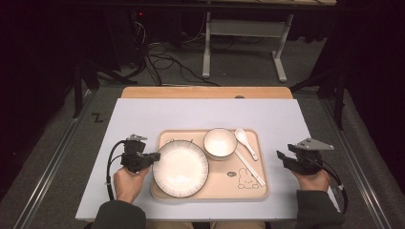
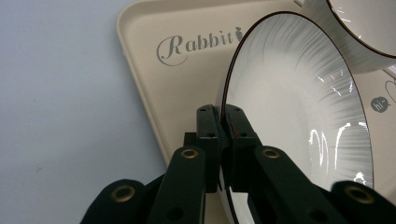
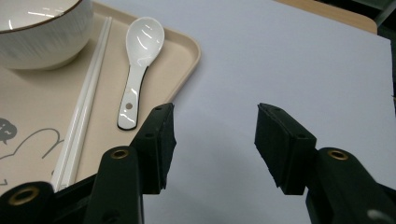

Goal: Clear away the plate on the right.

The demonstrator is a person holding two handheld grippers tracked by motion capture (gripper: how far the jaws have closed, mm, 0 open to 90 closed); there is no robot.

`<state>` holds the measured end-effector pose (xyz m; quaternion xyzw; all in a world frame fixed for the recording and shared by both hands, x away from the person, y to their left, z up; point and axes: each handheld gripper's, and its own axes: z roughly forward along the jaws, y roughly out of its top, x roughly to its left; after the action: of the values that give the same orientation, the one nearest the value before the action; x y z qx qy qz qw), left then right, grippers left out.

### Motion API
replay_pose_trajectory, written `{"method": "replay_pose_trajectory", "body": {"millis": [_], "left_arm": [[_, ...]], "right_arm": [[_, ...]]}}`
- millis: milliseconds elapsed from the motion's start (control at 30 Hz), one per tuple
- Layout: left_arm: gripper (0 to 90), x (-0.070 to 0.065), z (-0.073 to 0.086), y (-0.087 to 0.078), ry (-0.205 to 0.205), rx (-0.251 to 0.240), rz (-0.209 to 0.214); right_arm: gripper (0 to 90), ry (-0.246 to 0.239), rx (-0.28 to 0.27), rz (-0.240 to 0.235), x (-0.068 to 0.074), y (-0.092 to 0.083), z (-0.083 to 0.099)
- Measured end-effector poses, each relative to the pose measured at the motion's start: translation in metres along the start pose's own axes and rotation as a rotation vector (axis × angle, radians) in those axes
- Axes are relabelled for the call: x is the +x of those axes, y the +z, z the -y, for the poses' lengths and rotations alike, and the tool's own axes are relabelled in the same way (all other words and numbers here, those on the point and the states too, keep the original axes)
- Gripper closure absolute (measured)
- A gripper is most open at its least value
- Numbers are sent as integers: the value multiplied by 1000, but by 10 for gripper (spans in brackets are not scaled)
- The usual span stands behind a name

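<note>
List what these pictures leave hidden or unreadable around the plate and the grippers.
- Plate underside, left gripper view: the left gripper, clamped on the rim, covers the contact, and the bottom edge cuts the plate off.
- Tray under the plate, high view: covered by the plate.
- Bowl, right gripper view: cut off by the top and left edges.
- Rabbit drawing, high view: its caption is too small to read.

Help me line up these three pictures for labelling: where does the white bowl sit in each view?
High view: the bowl stands at the tray's far middle, right of the plate.
Left gripper view: a slice of it fills the top right corner, beyond the plate that the left gripper pinches by the rim.
Right gripper view: its side shows at the top left.
Shared landmark: the beige tray.
</note>
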<state>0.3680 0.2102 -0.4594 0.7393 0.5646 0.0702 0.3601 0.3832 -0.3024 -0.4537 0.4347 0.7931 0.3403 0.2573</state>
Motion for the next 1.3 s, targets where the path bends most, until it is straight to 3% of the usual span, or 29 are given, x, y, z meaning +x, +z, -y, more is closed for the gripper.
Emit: {"method": "replay_pose_trajectory", "body": {"millis": [200,400,700,867,1300], "left_arm": [[865,2,-2,7,-19,10,-4],[855,-1,-2,15,1,7,-30],[841,1,2,26,-3,21,-11],[832,-2,5,28,21,24,-21],[816,0,5,36,30,32,-21]], "right_arm": [[479,10,3,-22,2,2,0],[496,7,10,-3,2,2,1],[483,5,23,-7,3,4,1],[478,-7,32,-16,5,5,2],[473,-5,52,-27,4,7,3]]}}
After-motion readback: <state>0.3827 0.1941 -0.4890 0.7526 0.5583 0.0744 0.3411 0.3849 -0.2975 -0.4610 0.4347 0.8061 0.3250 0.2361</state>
